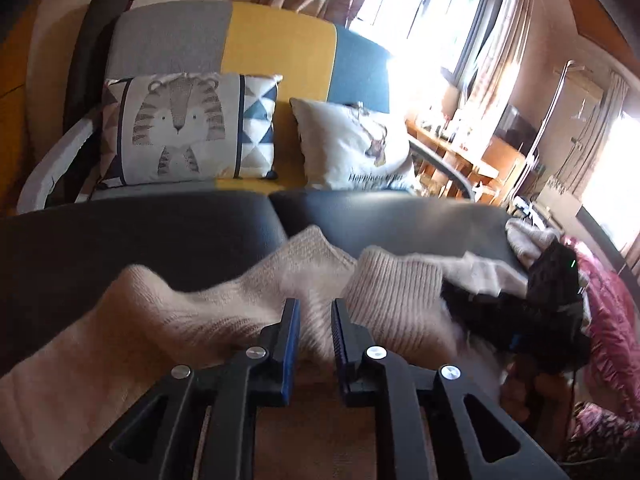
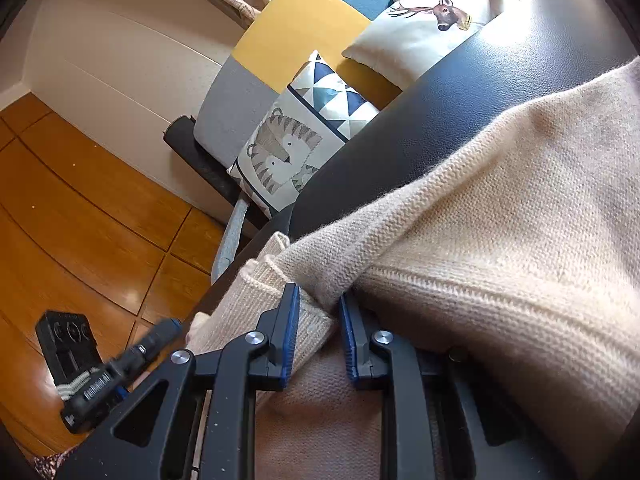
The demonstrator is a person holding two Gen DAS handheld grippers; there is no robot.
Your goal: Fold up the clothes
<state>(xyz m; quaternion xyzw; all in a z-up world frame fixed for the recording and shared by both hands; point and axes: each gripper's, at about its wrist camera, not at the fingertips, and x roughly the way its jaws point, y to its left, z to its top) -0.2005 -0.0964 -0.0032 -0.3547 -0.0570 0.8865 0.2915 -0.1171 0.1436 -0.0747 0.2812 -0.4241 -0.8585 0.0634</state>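
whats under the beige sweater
The beige sweater lies on a black padded bench, which shows bare beyond its far edge. What sits beneath the sweater's middle is covered, so I cannot tell.
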